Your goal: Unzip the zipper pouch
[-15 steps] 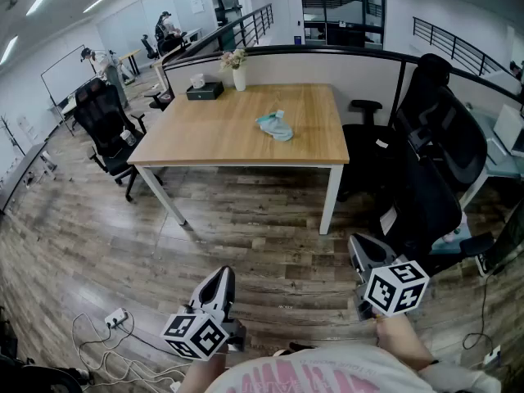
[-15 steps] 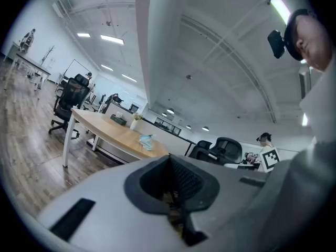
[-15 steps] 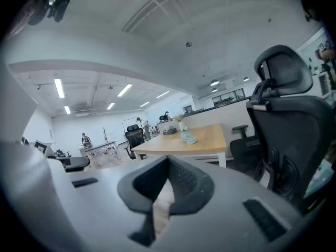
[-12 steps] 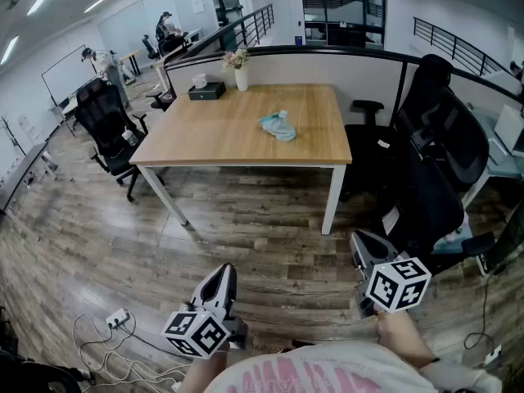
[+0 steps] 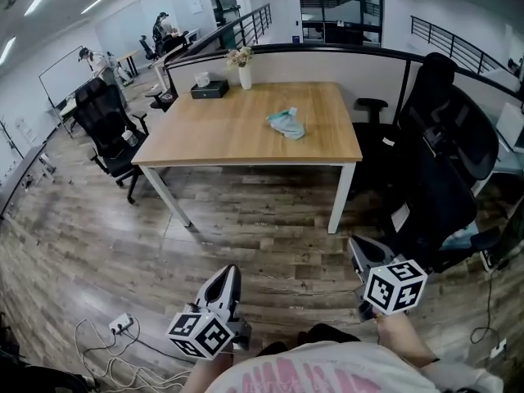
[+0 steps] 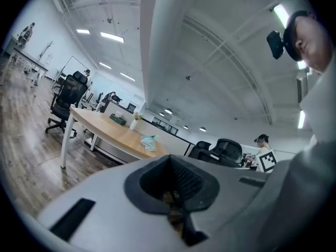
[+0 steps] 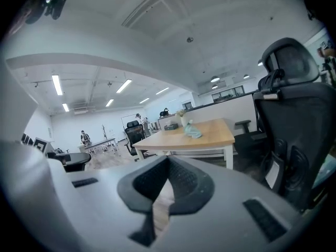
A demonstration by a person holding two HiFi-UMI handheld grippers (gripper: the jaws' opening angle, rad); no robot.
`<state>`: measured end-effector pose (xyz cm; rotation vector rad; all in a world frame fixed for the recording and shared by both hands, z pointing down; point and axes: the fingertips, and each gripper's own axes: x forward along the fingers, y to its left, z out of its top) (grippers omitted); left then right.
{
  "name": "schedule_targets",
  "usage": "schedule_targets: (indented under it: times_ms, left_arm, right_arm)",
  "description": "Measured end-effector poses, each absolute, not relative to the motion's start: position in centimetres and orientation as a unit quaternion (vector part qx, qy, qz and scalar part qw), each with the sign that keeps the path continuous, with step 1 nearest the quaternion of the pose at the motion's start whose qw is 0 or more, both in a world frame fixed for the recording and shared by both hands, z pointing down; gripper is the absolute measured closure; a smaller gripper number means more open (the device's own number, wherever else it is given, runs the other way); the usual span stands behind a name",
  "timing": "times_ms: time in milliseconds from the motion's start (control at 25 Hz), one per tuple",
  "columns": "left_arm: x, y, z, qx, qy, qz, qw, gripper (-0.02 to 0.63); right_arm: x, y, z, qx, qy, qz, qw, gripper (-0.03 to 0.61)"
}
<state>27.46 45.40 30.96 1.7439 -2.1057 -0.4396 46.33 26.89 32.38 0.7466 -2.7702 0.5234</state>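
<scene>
A small teal zipper pouch [image 5: 286, 124] lies on the wooden table [image 5: 221, 133], right of its middle, far ahead of both grippers. It also shows small in the left gripper view as the pouch [image 6: 148, 142] and in the right gripper view as the pouch [image 7: 192, 131]. My left gripper [image 5: 228, 272] hangs low over the floor in front of the table, jaws shut and empty [image 6: 169, 159]. My right gripper [image 5: 357, 245] is held at the same height to the right, near a chair, jaws closed with nothing in them [image 7: 168, 160].
A black tissue box [image 5: 205, 89] and a white vase with flowers [image 5: 245, 74] stand at the table's far edge. Black office chairs stand left [image 5: 106, 125] and right [image 5: 446, 162] of the table. Cables and a power strip [image 5: 119, 327] lie on the floor at lower left.
The table and pouch have shifted slightly right and nearer in the head view as the person steps forward. Both grippers stay low and closed.
</scene>
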Motion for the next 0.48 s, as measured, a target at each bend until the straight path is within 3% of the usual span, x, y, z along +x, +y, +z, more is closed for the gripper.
schedule_targets:
  times_ms: [480]
  left_arm:
    - [19.3,40.5,34.6,0.595,-0.754,-0.170,0.220,0.612]
  right_arm:
    - [37.9,21.2,36.5,0.244,-0.933,0.221,0.145,0.581]
